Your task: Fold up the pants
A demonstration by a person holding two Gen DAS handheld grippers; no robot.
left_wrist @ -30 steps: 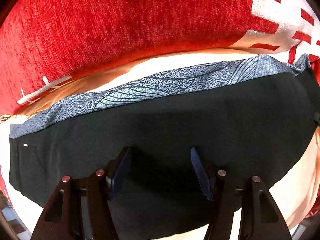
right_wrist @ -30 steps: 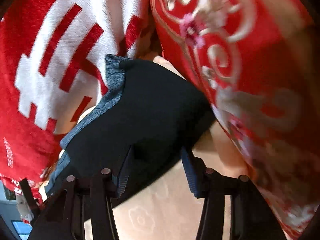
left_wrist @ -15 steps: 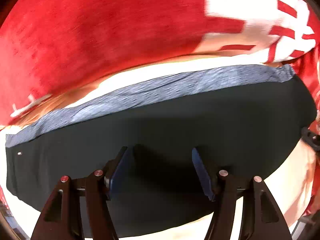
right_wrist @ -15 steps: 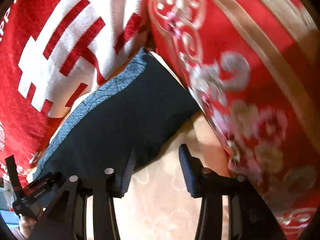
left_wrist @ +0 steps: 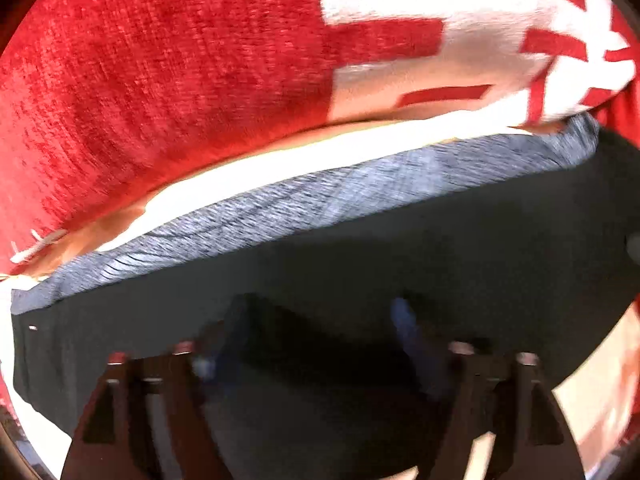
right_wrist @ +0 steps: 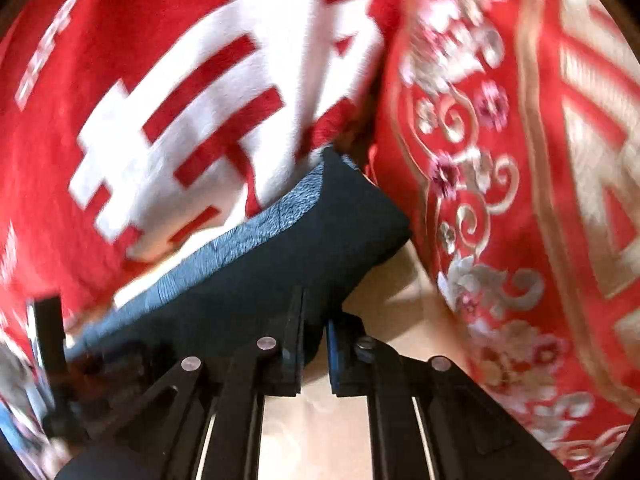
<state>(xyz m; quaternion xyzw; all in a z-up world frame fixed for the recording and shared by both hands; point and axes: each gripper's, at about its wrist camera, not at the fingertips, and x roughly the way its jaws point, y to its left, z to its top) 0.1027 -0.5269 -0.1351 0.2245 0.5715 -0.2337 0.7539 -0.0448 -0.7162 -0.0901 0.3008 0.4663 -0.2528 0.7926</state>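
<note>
Right gripper pinching the pants' edge
Right gripper (right_wrist: 314, 328) is nearly closed on the dark pants (right_wrist: 280, 264) at lower centre; left gripper (left_wrist: 320, 332) spreads wide over them, holding nothing.

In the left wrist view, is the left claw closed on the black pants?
No, the left claw stands wide open above the black pants, its two fingers far apart with dark cloth showing between them.

The pants (left_wrist: 400, 272) are black with a heathered grey band (left_wrist: 304, 204). The pillow (left_wrist: 160, 80) is red with white blocks; the cushion (right_wrist: 520, 160) is red with gold scrolls.
</note>
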